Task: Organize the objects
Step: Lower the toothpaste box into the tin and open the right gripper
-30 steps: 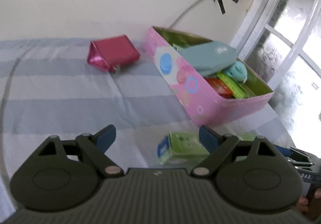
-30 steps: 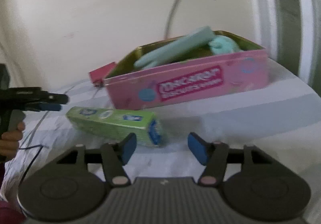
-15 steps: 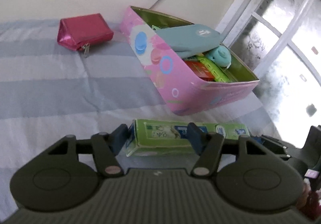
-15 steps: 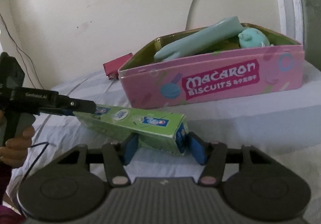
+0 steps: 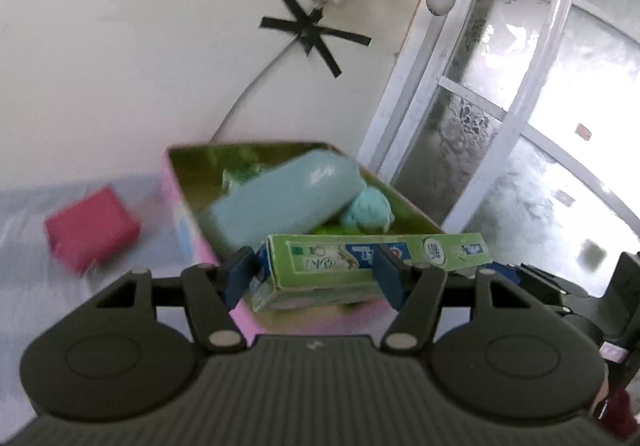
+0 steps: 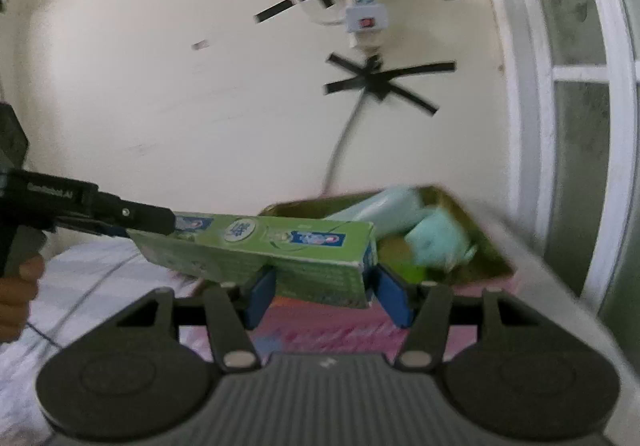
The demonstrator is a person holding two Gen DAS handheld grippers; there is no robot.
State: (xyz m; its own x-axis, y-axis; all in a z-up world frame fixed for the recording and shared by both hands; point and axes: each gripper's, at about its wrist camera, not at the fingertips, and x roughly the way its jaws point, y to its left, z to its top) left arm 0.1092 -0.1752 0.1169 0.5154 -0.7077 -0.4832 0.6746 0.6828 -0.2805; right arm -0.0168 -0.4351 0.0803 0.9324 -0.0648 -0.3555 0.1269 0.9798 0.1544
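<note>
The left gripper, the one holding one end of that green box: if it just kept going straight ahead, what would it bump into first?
Probably the pink tin. The left gripper, clamped on the green toothpaste box, points over its near corner at the teal pouch inside, though depth is unclear.

A bed (image 5: 60, 310) with a grey-and-white striped sheet carries a pink tin (image 5: 182, 222) and, just beside it on the left, a red pouch (image 5: 90, 232).
</note>
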